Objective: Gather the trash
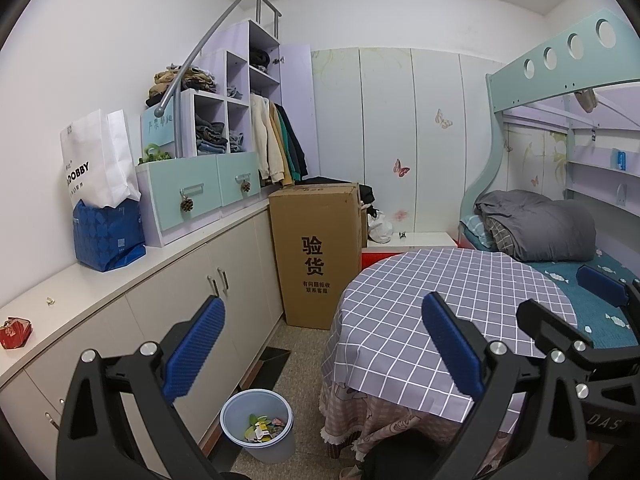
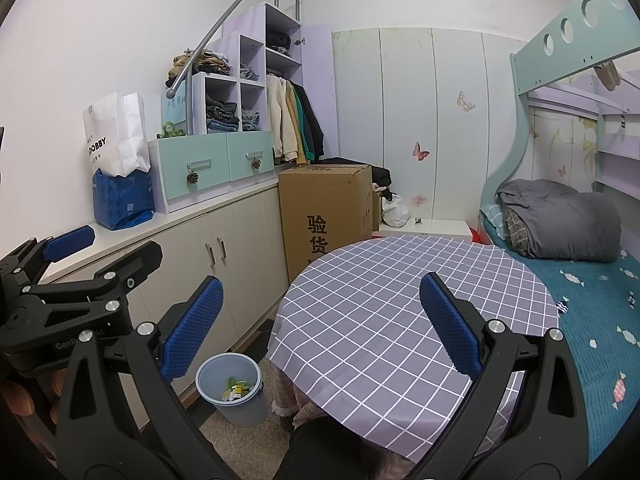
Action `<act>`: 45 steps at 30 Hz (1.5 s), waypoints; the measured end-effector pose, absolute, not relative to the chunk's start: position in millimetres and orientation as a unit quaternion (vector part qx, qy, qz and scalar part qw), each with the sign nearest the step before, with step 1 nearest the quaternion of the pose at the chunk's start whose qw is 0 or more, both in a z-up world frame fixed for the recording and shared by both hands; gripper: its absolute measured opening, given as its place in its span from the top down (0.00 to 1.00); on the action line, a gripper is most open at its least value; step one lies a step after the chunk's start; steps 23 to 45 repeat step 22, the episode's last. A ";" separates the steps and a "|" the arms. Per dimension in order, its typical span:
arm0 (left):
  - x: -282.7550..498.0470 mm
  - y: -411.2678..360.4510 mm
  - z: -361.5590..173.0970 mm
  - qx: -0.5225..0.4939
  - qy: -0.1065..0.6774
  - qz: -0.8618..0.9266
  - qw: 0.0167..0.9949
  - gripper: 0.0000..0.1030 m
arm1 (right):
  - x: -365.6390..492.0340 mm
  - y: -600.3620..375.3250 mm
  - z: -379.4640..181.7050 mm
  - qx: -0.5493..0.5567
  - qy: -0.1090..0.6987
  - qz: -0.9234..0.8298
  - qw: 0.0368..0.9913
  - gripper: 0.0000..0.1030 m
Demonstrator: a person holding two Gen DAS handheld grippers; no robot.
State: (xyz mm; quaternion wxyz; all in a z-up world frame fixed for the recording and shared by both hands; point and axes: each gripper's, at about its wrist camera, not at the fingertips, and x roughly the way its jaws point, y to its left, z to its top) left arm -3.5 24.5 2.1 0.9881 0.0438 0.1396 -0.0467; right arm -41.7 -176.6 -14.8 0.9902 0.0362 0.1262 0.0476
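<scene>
Both your claws are spread wide and empty; that red wrapper sits far left on the table, nearest your left claw.

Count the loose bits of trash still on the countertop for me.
2, both in the left wrist view: a crumpled red wrapper at the near end of the countertop, and a small white scrap just beyond it. More may lie behind the bags.
</scene>
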 end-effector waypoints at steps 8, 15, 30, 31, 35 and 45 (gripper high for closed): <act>-2.2 24.5 2.0 0.044 0.141 -0.047 0.988 0.06 | -42.5 -182.4 -20.1 0.036 0.130 0.048 0.990 0.06; 0.0 28.3 -2.8 0.046 0.146 -0.049 0.987 0.06 | -37.1 -188.3 -23.9 0.041 0.139 0.053 0.988 0.06; 11.3 28.4 -10.9 0.046 0.165 -0.049 0.984 0.06 | -28.2 -201.9 -36.2 0.053 0.160 0.058 0.984 0.06; 11.3 28.4 -10.9 0.046 0.165 -0.049 0.984 0.06 | -28.2 -201.9 -36.2 0.053 0.160 0.058 0.984 0.06; 11.3 28.4 -10.9 0.046 0.165 -0.049 0.984 0.06 | -28.2 -201.9 -36.2 0.053 0.160 0.058 0.984 0.06; 11.3 28.4 -10.9 0.046 0.165 -0.049 0.984 0.06 | -28.2 -201.9 -36.2 0.053 0.160 0.058 0.984 0.06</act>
